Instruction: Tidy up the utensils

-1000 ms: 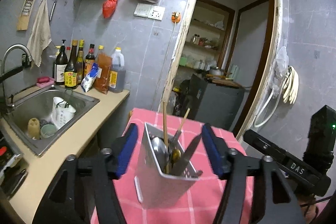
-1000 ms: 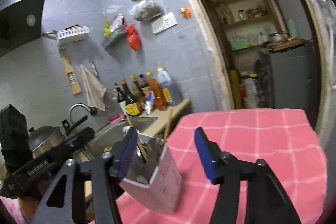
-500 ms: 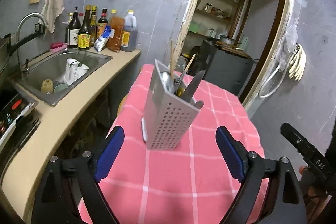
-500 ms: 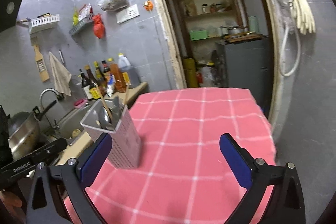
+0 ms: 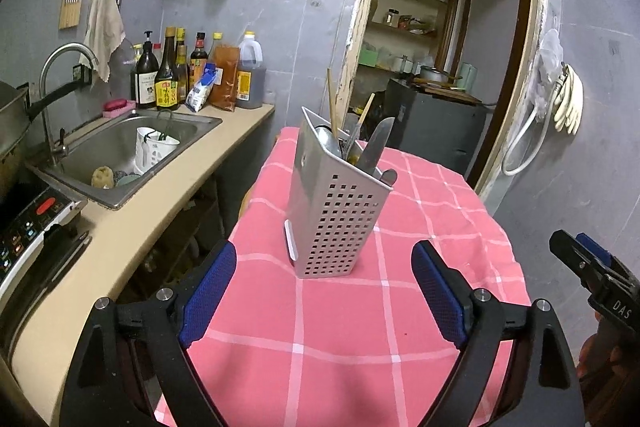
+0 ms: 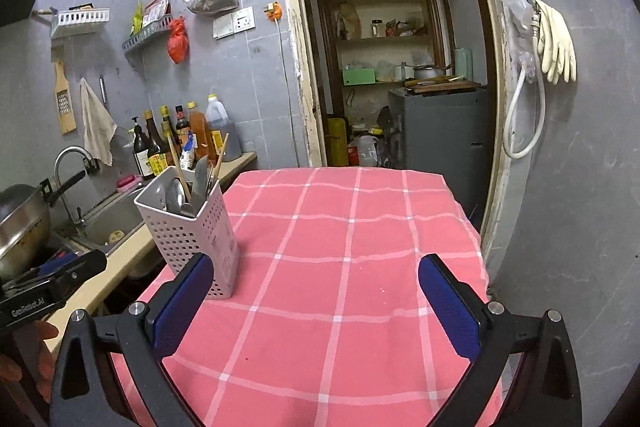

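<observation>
Home kitchen, steel sink (image 5: 120, 143), sauce bottles (image 5: 168, 75), likely pantry shelves (image 6: 380, 39)

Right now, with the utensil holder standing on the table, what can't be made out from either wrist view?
- Utensil holder contents: lower ends hidden by its perforated walls in both views, so the count is unclear.
- Utensil at its near corner: mostly hidden by the rim, type unclear.
- Table: near edge hidden behind the fingers.
- Bottle labels: too small to read.

Matt perforated utensil holder (image 5: 335, 205) on checked cloth tablecloth (image 5: 360, 327).
</observation>
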A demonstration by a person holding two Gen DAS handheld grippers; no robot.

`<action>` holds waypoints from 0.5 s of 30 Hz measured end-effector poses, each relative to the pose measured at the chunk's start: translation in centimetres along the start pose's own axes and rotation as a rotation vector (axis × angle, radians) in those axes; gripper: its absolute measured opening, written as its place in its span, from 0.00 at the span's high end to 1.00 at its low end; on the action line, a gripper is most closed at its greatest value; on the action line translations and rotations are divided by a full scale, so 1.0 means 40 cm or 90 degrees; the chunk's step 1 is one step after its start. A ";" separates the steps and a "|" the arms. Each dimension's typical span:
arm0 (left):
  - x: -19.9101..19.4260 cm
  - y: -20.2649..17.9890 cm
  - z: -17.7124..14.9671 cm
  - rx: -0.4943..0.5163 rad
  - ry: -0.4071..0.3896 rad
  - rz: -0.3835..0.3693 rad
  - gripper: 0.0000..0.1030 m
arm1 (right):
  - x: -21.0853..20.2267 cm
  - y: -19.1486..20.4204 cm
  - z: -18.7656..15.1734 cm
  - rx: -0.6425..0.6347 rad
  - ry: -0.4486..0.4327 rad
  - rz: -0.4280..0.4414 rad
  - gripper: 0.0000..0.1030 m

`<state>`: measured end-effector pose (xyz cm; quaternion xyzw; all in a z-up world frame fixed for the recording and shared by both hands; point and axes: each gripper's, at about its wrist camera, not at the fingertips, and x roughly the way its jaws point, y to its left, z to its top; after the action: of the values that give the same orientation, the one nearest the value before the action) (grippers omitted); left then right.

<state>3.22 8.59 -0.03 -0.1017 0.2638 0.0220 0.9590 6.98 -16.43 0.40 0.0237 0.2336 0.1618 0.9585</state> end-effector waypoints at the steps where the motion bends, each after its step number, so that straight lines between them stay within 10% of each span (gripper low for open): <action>1: 0.001 0.000 -0.001 0.003 -0.002 0.000 0.17 | 0.002 0.001 -0.001 -0.001 0.002 -0.001 0.00; 15: 0.021 0.001 -0.018 0.021 -0.019 -0.003 0.17 | 0.033 -0.012 -0.013 -0.004 0.018 -0.012 0.00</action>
<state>3.56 8.47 -1.08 -0.0861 0.2496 0.0172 0.9644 7.99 -16.45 -0.72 0.0165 0.2471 0.1535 0.9566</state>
